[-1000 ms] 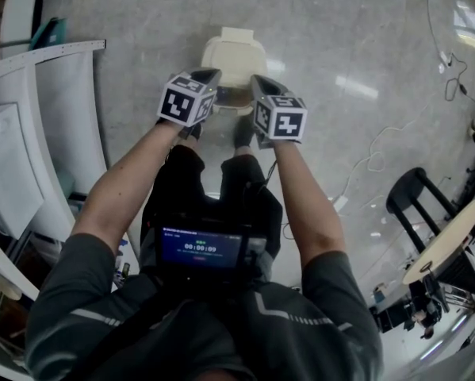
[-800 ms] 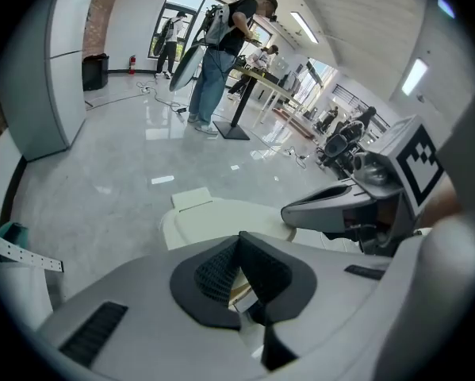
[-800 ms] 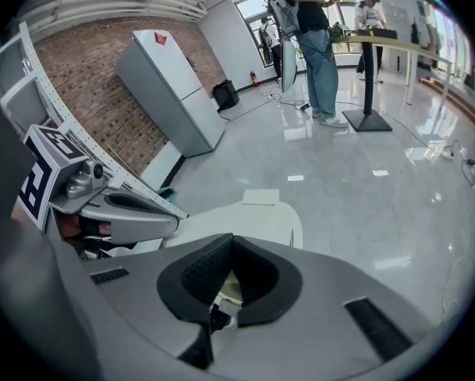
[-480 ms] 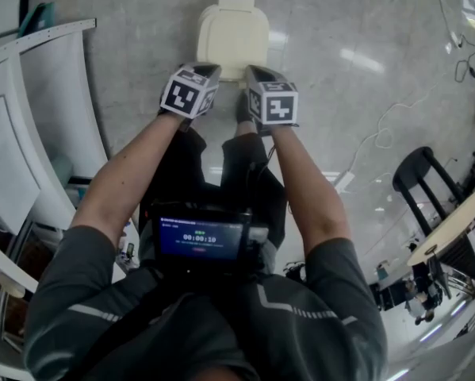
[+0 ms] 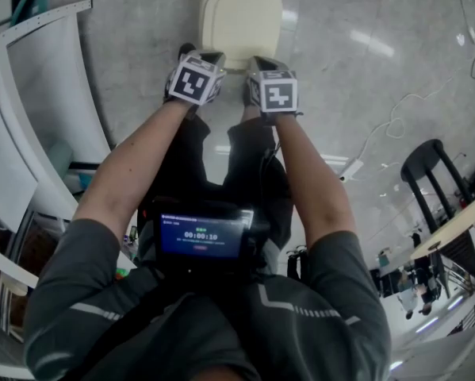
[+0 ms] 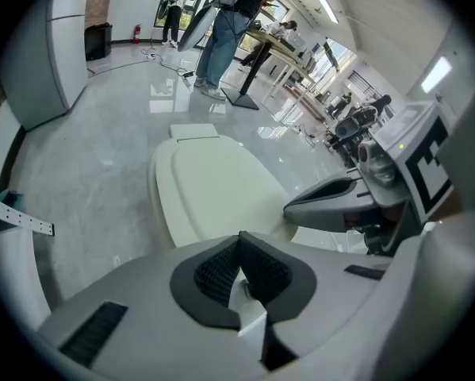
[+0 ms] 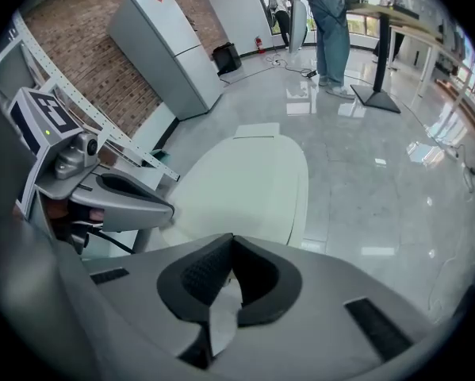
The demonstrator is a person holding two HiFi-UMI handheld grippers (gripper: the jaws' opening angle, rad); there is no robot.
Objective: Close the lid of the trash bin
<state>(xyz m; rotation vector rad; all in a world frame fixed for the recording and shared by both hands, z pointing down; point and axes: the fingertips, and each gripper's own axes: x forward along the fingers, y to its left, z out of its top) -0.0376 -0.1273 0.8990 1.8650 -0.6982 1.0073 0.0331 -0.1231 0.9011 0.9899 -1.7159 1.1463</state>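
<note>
Underfoot, glossy grey stone floor (image 5: 142, 22), office room. Trash bin (image 5: 241, 18) closed, long axis pointing away from me. My left gripper (image 6: 239, 236) and right gripper (image 7: 231, 238): fingers (image 6: 215, 273) pressed together, empty.

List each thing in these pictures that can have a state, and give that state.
trash bin lid: closed, lying flat.
left tongs: shut, nothing between them.
right tongs: shut, nothing between them.
chest screen: lit, showing a timer.
</note>
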